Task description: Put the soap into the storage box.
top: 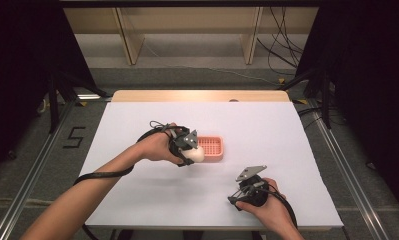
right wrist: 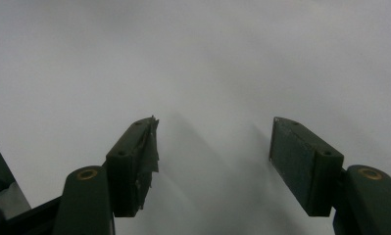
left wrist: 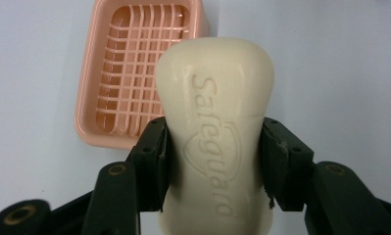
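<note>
My left gripper (left wrist: 215, 161) is clamped on the cream soap bar (left wrist: 215, 127), both pads pressing its sides, embossed face toward the camera. The pink slatted soap dish (left wrist: 134, 73) sits on the white table (top: 267, 130) just beyond the bar's far end, ahead of the jaws. My right gripper (right wrist: 215, 161) rests well apart, nearer me, its jaws standing wide with nothing between them.

Open white table (top: 137, 200) all round, pink soap dish (top: 211, 146) the sole obstacle near the centre
</note>
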Demonstrator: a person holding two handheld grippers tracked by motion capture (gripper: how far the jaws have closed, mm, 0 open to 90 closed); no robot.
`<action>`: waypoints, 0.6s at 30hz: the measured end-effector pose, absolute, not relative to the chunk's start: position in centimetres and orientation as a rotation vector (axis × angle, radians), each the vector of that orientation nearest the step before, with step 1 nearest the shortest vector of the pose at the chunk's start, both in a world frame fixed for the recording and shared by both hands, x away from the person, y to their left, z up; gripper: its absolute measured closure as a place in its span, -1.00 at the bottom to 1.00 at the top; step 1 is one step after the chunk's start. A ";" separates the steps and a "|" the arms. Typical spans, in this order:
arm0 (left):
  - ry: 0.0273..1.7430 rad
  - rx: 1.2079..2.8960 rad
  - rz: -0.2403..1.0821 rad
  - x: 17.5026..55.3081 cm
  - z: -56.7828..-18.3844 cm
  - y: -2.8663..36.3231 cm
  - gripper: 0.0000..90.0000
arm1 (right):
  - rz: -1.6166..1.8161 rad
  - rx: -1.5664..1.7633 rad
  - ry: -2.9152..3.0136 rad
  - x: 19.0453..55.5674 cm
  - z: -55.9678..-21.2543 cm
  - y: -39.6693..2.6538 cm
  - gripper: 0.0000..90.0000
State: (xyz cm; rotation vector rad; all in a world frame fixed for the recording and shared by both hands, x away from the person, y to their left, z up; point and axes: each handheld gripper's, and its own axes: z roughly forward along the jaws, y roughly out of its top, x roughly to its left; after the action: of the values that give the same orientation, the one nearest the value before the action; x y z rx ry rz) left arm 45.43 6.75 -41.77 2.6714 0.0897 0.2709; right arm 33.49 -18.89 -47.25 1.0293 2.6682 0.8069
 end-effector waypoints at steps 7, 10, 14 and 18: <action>0.086 2.670 0.276 45.7 -41.8 6.6 0.09 | 0.805 1.032 2.667 33.5 -47.3 -18.9 -0.21; 0.088 2.666 0.279 45.9 -41.7 6.6 0.09 | 0.811 1.031 2.665 33.5 -47.3 -18.9 -0.21; 0.087 2.665 0.287 46.0 -41.7 6.6 0.09 | 0.814 1.028 2.668 33.5 -47.3 -18.9 -0.21; 0.088 2.660 0.290 46.1 -41.6 6.6 0.09 | 0.793 1.077 2.668 33.3 -47.2 -18.8 -0.21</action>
State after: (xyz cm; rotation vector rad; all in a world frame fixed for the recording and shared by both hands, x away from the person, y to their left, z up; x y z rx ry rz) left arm 46.08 6.58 -41.58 2.6599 0.0881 0.2903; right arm 33.26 -18.75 -47.18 1.0773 2.6685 0.7930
